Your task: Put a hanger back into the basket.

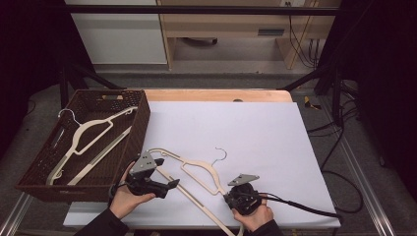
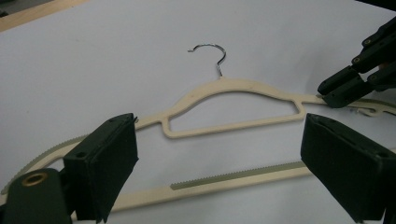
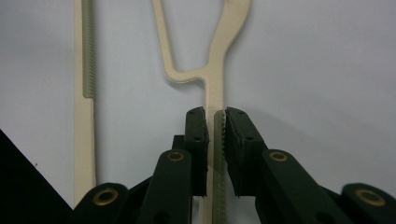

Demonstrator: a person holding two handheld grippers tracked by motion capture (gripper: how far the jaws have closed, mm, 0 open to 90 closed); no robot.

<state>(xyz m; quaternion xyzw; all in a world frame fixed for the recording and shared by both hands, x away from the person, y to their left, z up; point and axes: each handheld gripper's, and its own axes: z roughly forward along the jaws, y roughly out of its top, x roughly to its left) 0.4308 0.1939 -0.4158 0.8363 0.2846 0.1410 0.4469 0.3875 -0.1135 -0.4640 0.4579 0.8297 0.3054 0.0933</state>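
hangers: 2 (cream) (image 1: 196, 169) (image 1: 86, 140) | basket: 1 (image 1: 142, 123) | hand-held grippers: 2 (image 1: 169, 187) (image 1: 229, 199)

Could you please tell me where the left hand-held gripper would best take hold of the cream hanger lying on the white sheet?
Probably the hanger's free shoulder arm, on the side away from the right hand-held gripper, which has closed on the other arm. The hanger lies flat, so come from above with the jaws straddling that thin arm. The left hand-held gripper already stands open over it.

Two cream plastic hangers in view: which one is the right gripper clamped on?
The cream plastic hanger on the white sheet, with the right gripper shut on its shoulder arm. The other cream hanger lies untouched inside the brown woven basket.
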